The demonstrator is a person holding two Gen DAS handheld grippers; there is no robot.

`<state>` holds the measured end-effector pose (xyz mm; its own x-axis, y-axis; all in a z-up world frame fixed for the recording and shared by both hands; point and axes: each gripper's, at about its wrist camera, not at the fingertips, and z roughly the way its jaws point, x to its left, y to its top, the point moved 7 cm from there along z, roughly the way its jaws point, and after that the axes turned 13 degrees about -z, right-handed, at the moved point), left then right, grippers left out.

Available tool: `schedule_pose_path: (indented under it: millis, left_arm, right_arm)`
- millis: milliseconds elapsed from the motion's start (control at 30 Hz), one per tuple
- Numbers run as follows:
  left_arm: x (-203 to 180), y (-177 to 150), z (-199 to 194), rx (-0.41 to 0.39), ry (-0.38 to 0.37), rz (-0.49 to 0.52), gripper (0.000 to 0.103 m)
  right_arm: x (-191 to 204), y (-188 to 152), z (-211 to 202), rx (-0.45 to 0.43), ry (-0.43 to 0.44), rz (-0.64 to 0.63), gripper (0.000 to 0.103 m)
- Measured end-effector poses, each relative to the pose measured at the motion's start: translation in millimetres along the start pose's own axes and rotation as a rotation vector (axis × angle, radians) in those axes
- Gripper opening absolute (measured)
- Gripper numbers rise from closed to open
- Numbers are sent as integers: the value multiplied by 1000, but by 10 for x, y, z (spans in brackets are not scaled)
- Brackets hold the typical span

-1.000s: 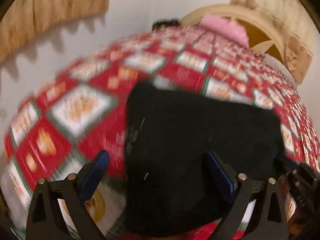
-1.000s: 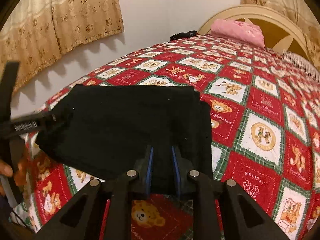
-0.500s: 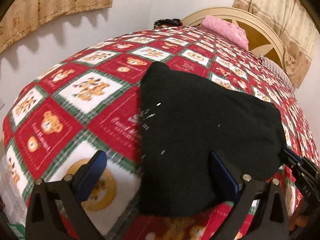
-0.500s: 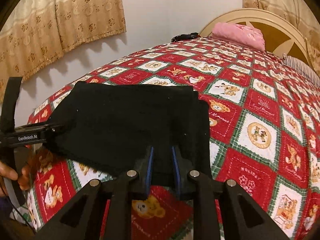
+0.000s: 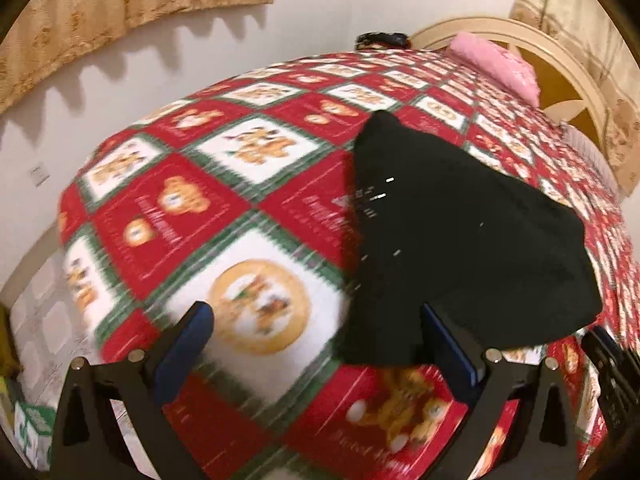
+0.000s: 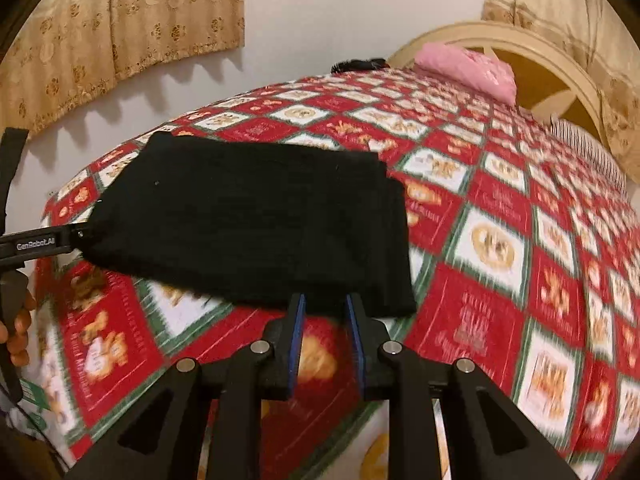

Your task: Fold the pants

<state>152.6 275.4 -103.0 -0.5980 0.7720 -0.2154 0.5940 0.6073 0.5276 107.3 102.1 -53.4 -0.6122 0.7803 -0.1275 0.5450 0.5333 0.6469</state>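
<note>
**Folded pants lying on the bed, both hand-held grippers empty**

Pants (image 6: 256, 224), black and already folded into a flat rectangular stack, are being shown lying on the red, white and green teddy-bear bedspread (image 6: 500, 248) near the foot end of the bed. In the right wrist view the stack's near edge is lying just beyond the tips of the right hand-held gripper (image 6: 325, 312), whose blue-lined jaws are standing a narrow gap apart and are opening; only the bedspread is being seen between them, and the cloth is not being pressed by either pad.

In the left wrist view the left hand-held gripper (image 5: 316, 320) is being held with its jaws spread wide. The pants (image 5: 460, 240) are lying past its right finger (image 5: 448, 344), which is overlapping the stack's near corner in the picture; whether the finger is touching the cloth cannot be told. Nothing is being gripped between the jaws, where a white square of the bedspread (image 5: 160, 216) is showing.

The left hand-held gripper is also being seen at the left edge of the right wrist view, beside the stack's left corner, with a hand (image 6: 18, 328) on its handle.

At the far end of the bed a pink pillow (image 6: 468, 66) is resting against a cream headboard (image 6: 532, 52). Beige patterned curtains (image 6: 120, 28) are hanging on the wall behind.
</note>
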Motion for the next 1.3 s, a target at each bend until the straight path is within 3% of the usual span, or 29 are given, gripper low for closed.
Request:
schedule_pose_path:
  millis: [100, 167, 200, 400, 533, 767, 1000, 1300]
  left_arm:
    - [31, -32, -193, -51, 46, 32, 103]
    - [38, -41, -380, -124, 107, 77, 103]
    - [30, -49, -489, -159, 108, 96, 103]
    - [-54, -174, -1195, -318, 1, 157, 103]
    - [-112, -248, -1500, -387, -11, 197, 103]
    - [-182, -356, -1660, -369, -47, 210, 103]
    - [-201, -454, -1774, -404, -11, 238, 103]
    - [-212, -503, -1792, -389, -3, 228, 103]
  right_arm:
    - [74, -18, -300, -98, 3, 78, 31]
    - [121, -26, -497, -151, 0, 132, 73]
    - [140, -29, -606, -186, -2, 161, 78]
    - [301, -51, -1120, -311, 34, 274, 78]
    - [328, -64, -1483, -398, 5, 307, 78]
    - [385, -4, -1934, -511, -64, 302, 78]
    - [408, -54, -2017, -526, -72, 315, 78]
    - [343, -87, -2125, -554, -98, 331, 79]
